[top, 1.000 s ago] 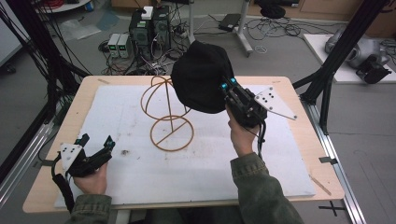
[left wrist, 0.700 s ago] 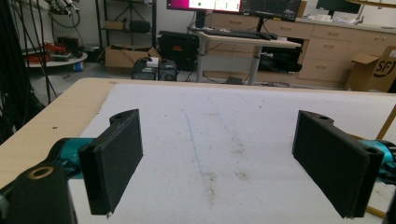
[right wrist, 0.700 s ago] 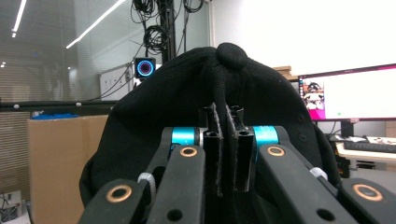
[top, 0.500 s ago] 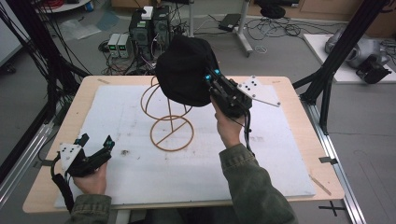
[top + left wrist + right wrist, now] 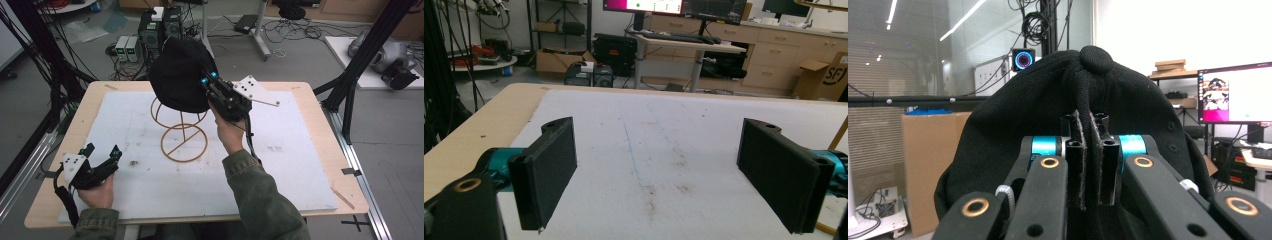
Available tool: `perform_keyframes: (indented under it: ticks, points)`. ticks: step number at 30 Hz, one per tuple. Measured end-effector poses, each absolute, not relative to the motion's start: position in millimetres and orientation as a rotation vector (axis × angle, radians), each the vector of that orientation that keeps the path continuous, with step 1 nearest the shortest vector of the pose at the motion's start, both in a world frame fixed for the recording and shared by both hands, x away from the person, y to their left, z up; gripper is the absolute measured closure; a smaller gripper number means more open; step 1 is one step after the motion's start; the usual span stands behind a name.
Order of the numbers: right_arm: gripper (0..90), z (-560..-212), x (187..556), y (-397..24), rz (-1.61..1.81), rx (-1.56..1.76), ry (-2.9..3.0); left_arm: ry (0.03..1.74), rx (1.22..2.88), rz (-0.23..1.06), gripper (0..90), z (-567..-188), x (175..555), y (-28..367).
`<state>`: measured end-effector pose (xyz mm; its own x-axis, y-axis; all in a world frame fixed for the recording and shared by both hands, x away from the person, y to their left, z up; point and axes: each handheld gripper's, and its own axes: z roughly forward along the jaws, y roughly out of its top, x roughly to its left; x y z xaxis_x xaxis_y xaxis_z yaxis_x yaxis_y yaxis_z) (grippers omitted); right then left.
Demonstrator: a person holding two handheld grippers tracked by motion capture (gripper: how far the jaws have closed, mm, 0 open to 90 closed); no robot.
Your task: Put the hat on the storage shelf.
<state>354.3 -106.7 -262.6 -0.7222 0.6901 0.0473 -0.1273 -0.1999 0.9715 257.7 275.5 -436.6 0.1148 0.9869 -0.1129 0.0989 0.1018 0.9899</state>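
While the white mat (image 5: 280,165) covers most of the wooden table (image 5: 320,100), the black cap (image 5: 180,80) hangs above the wire stand (image 5: 182,137), its lower edge just over the stand's upper loop. Right of the stand, the right gripper (image 5: 207,82) has its jaws clamped on a fold of the cap's fabric. Well left of the stand and nearer the person, the left gripper (image 5: 102,152) rests low over the mat, jaws wide apart with nothing between them.
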Motion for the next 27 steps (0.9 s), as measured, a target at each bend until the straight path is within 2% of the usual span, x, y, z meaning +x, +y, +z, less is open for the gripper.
perform_keyframes:
  ticks: [27]
  points:
    - [86.8, -274.3, 364.0, -87.0, 1.886, 0.669, 1.768, 1.235, 1.248, 0.992, 16.5, -437.0, 258.7, 275.6]
